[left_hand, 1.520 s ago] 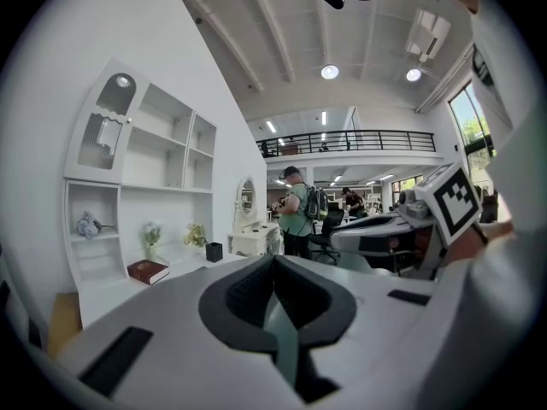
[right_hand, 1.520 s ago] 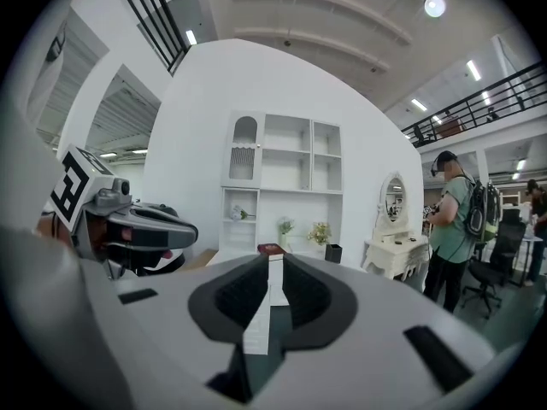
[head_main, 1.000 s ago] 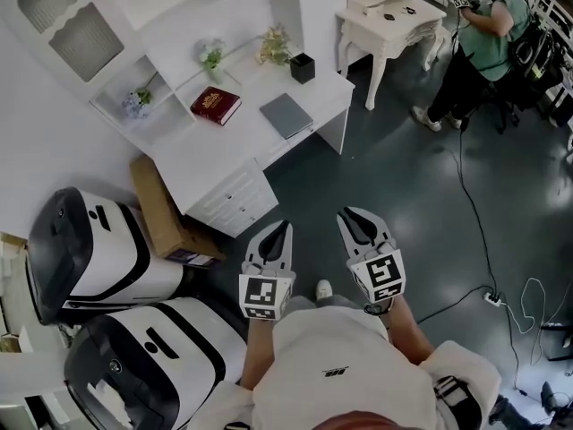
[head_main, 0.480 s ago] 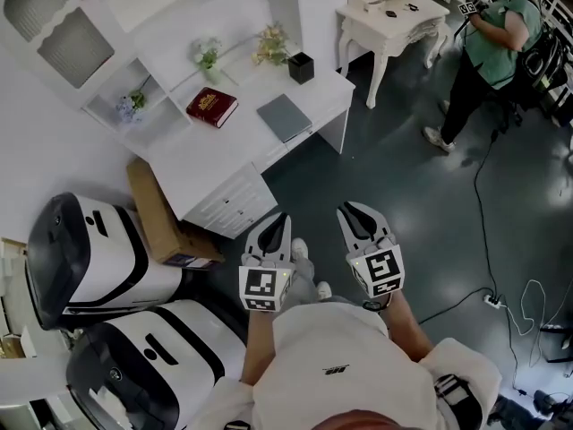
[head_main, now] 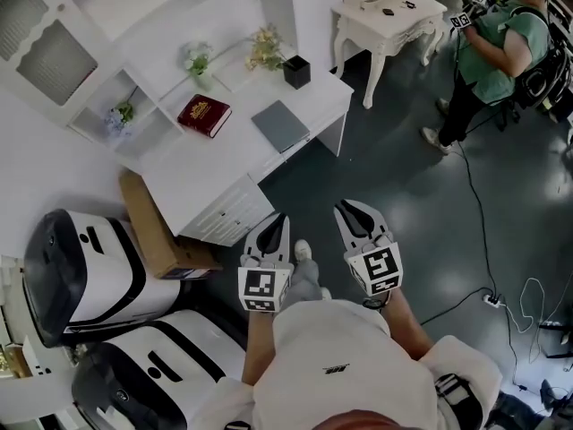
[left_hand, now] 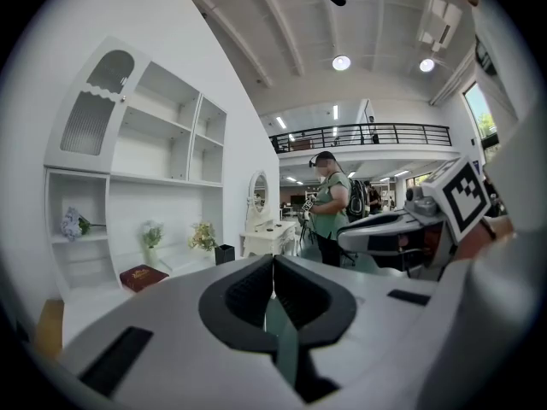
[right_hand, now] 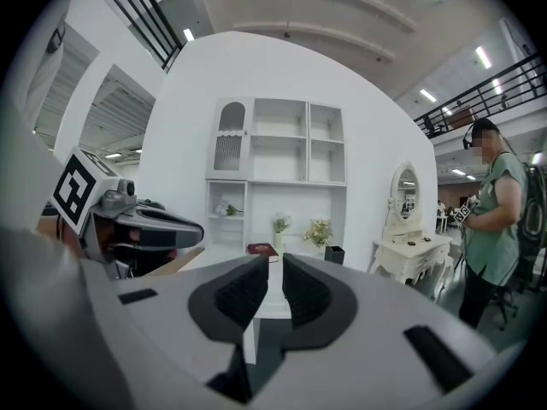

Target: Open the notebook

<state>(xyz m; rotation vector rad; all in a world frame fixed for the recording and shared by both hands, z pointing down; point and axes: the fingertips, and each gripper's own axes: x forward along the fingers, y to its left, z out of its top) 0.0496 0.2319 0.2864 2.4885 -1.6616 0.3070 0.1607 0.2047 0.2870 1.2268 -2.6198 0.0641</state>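
Head view, flowers [head_main: 117, 115] in shelf cubby [head_main: 141, 126], closed notebook [head_main: 280, 124], left gripper [head_main: 279, 221] fingers together, right gripper [head_main: 350, 211] fingers ajar

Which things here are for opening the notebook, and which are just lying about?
For the job: flat grey notebook, white desk, left tongs, right tongs.
Just lying about: dark red book, black square pot, brown cardboard box, white side table.

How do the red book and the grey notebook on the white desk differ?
The red book is thick with gold print on its cover; the grey notebook is thin and plain. The red book lies left of the grey notebook in the head view. Both lie closed on the white desk.
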